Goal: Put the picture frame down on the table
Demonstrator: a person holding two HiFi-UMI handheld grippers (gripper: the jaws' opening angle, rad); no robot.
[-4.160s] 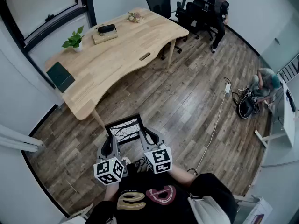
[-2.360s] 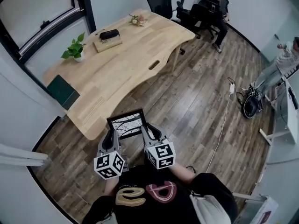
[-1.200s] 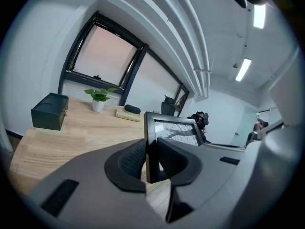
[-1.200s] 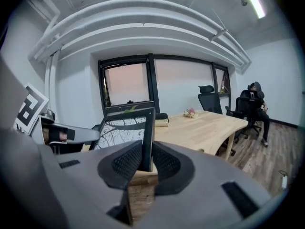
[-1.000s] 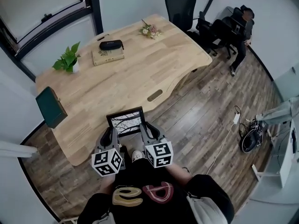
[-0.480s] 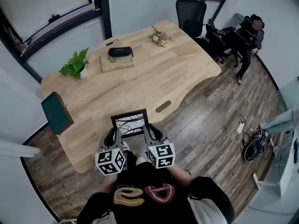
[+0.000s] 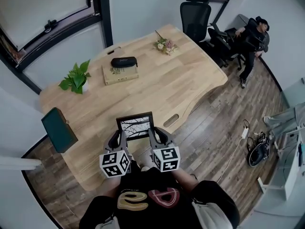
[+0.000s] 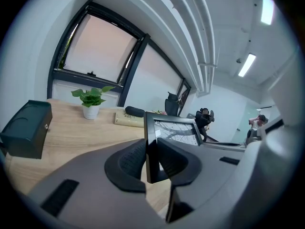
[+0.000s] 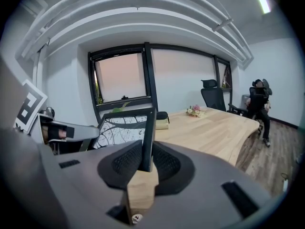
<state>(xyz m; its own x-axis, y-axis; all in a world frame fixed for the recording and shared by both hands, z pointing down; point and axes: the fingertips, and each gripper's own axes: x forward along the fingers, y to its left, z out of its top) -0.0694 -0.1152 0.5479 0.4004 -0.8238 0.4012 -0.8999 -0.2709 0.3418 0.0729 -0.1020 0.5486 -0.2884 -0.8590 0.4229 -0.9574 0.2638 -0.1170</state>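
Note:
A black picture frame point(image 7: 136, 125) with a bare-branch print is held upright between both grippers, over the near edge of the wooden table point(image 7: 157, 82). My left gripper point(image 7: 119, 138) is shut on the frame's left side, and the frame's edge point(image 8: 150, 147) runs between its pads. My right gripper point(image 7: 153, 135) is shut on the right side, with that edge point(image 9: 147, 137) clamped between its pads. The print point(image 9: 121, 128) faces me.
On the table stand a dark green box point(image 7: 59, 129) at the near left corner, a potted plant point(image 7: 76, 78), a book with a black case point(image 7: 123, 67) on it, and a small flower bunch point(image 7: 164, 45). Office chairs point(image 7: 196, 14) and a seated person point(image 7: 251, 37) are beyond it.
Across the earlier frames I have walked up to the table with the frame held the same way. The frame now hangs over the tabletop's near edge instead of the floor.

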